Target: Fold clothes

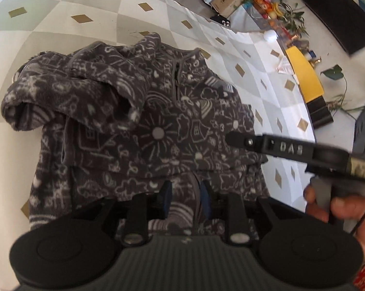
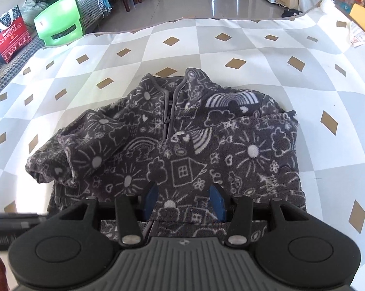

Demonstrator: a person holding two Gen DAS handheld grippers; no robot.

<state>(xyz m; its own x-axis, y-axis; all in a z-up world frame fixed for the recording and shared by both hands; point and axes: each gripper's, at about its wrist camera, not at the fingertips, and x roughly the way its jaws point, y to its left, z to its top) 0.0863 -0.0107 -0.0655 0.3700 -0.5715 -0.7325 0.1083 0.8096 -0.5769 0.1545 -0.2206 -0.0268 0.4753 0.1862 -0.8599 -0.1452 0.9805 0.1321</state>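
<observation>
A dark grey fleece jacket (image 1: 138,121) with white doodles lies zip-up on the checked tablecloth (image 1: 61,7), its sleeves folded over its chest. The left gripper (image 1: 186,198) is at the jacket's near hem, with its blue pads a little apart. A strip of hem lies between them, not clearly pinched. In the right wrist view the jacket (image 2: 182,126) fills the middle. The right gripper (image 2: 183,201) is shut on a thick fold of its lower edge, and fleece fills the whole gap. From the left wrist view the right gripper's fingers (image 1: 233,139) reach over the jacket's right side.
The tablecloth (image 2: 230,43) extends well beyond the jacket on every side. A yellow board (image 1: 303,75) and a paper slip (image 2: 359,36) lie at its far right edge. Beyond the table stand a green chair (image 2: 58,21), a red bag (image 2: 10,36), and plants with fruit (image 1: 269,2).
</observation>
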